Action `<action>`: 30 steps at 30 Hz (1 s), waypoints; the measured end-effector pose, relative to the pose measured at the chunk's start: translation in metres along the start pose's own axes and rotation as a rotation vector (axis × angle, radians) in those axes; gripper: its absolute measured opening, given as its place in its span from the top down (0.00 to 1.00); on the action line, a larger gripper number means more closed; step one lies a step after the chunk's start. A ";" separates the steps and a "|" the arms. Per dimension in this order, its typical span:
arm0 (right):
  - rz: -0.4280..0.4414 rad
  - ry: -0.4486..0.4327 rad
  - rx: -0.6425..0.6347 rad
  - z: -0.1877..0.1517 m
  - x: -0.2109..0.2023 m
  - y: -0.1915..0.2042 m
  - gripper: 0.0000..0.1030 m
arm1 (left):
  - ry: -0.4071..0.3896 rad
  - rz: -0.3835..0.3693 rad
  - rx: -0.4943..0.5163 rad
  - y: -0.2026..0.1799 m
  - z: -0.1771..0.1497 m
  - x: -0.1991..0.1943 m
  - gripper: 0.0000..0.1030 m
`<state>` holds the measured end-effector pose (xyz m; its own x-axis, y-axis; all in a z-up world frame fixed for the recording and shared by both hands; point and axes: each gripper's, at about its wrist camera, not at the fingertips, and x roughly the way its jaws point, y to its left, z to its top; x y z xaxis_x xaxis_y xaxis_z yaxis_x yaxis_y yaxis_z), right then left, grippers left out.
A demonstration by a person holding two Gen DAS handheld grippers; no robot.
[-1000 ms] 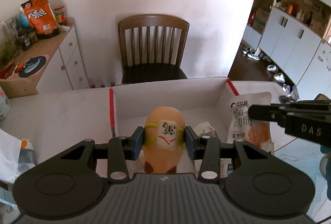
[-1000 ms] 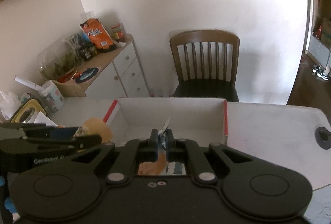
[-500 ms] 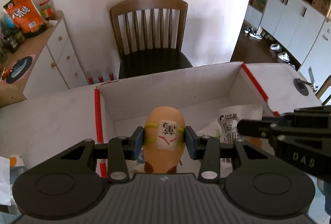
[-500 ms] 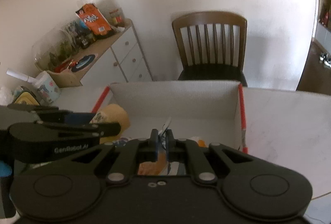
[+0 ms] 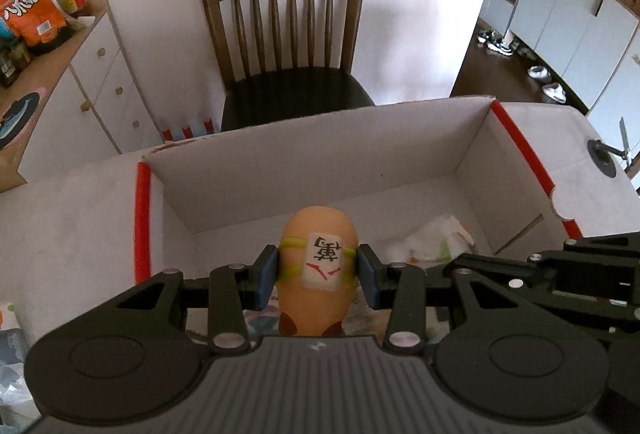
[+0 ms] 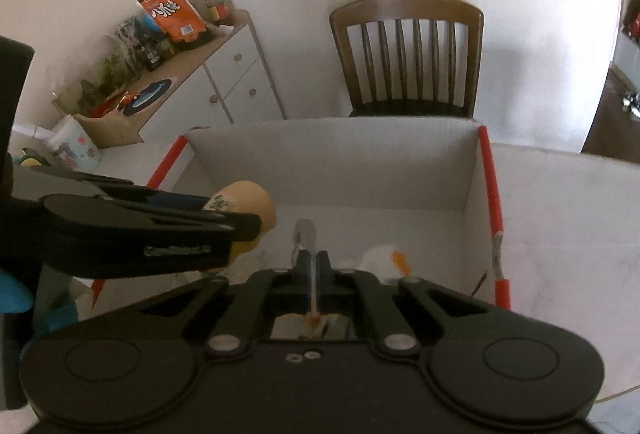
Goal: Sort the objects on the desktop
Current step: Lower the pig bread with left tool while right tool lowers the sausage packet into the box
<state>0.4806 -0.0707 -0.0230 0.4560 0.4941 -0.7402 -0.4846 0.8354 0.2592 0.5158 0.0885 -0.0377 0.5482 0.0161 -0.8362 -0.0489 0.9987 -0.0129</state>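
Centrally, lower half of the left wrist view: left gripper [image 5: 318, 270] w/ blue pads pinching an orange figurine [image 5: 319, 276] (white label, yellow bands) on both sides, held over the open white box [image 5: 320, 169] w/ red-edged rims. Lower centre of the right wrist view: right gripper [image 6: 311, 262] pressed together on a thin snack packet [image 6: 306, 234] seen edge-on, also over the box interior; white wrapper [image 6: 382, 260] lies on the box floor to its right. Upper frame, both views: wooden chair [image 5: 286, 41] behind the box, white cabinet [image 5: 92, 89] at left w/ an orange bag [image 5: 28, 17] on top
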 end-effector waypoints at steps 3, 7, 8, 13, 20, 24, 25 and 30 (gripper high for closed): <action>-0.005 0.008 0.001 -0.002 0.004 -0.002 0.98 | 0.012 -0.002 -0.006 -0.001 0.000 0.008 0.60; -0.006 0.023 0.010 -0.004 0.008 -0.006 0.98 | 0.022 0.000 -0.001 -0.003 0.000 0.016 0.60; -0.003 0.029 0.013 -0.005 0.009 -0.007 0.98 | 0.024 -0.002 -0.001 -0.004 0.001 0.018 0.60; -0.007 0.047 0.017 -0.009 0.011 -0.009 0.90 | 0.046 -0.018 0.009 -0.009 -0.001 0.027 0.59; 0.002 0.061 0.020 -0.006 0.012 -0.010 0.82 | 0.075 -0.035 -0.009 -0.012 -0.004 0.034 0.45; 0.002 0.076 0.017 -0.007 0.012 -0.009 0.78 | 0.059 -0.045 -0.014 -0.012 -0.005 0.029 0.39; 0.004 0.078 0.012 -0.008 0.012 -0.009 0.76 | 0.057 -0.042 -0.009 -0.013 -0.006 0.027 0.39; 0.000 0.077 -0.002 -0.011 0.006 -0.005 0.70 | 0.038 -0.043 -0.018 -0.011 -0.005 0.015 0.39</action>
<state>0.4777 -0.0741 -0.0353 0.3972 0.4742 -0.7857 -0.4863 0.8348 0.2580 0.5201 0.0772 -0.0527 0.5185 -0.0285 -0.8546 -0.0415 0.9974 -0.0585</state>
